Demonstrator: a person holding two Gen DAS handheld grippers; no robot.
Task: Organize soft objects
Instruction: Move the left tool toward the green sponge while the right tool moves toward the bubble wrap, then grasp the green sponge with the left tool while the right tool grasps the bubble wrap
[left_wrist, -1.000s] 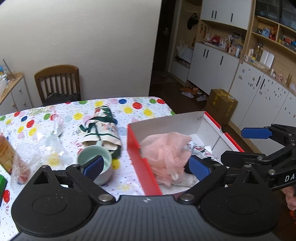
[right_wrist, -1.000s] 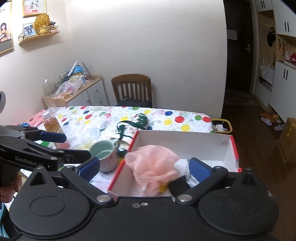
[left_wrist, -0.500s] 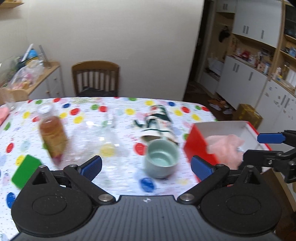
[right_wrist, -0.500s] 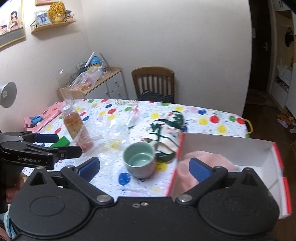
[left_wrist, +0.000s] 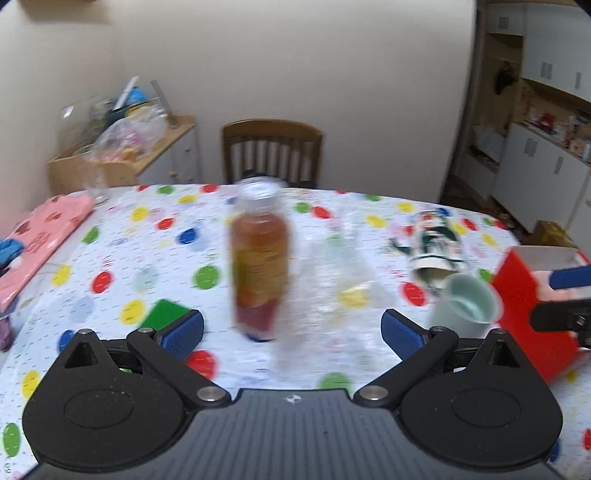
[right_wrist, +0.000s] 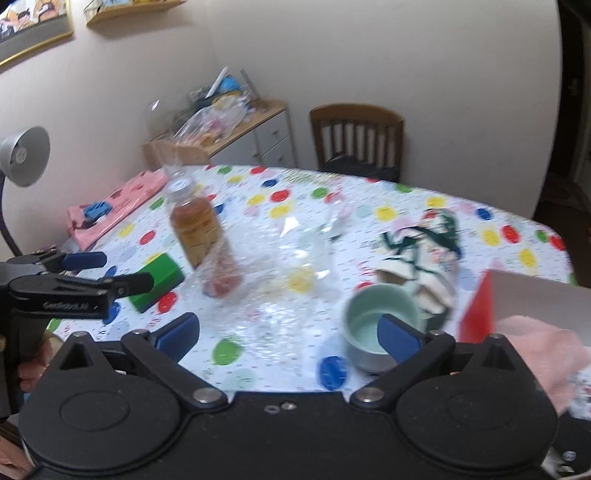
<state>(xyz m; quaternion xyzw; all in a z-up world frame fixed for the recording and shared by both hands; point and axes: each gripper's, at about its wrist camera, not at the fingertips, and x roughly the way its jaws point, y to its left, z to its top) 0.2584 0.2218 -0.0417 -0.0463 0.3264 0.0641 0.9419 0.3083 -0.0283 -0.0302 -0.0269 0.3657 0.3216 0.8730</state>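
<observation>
A red and white box (right_wrist: 476, 314) stands at the table's right edge with a pink mesh cloth (right_wrist: 543, 350) inside; the box also shows in the left wrist view (left_wrist: 528, 295). A green and cream fabric pouch (right_wrist: 424, 254) lies left of the box, also seen in the left wrist view (left_wrist: 436, 243). A crumpled clear plastic bag (right_wrist: 303, 254) lies mid-table. A green sponge (right_wrist: 159, 280) sits at the left. My left gripper (left_wrist: 291, 332) is open and empty, facing a tea bottle (left_wrist: 258, 258). My right gripper (right_wrist: 288, 332) is open and empty above the table.
A pale green mug (right_wrist: 376, 332) stands beside the box. The tea bottle (right_wrist: 199, 232) stands left of the plastic bag. A pink pad (right_wrist: 114, 206) lies at the table's left edge. A wooden chair (left_wrist: 273, 155) and a cluttered cabinet (left_wrist: 122, 155) stand behind the dotted tablecloth.
Both grippers swung left, away from the box and over the middle of the table. The bottle, sponge and pink pad came into view. Both stay open and empty.
</observation>
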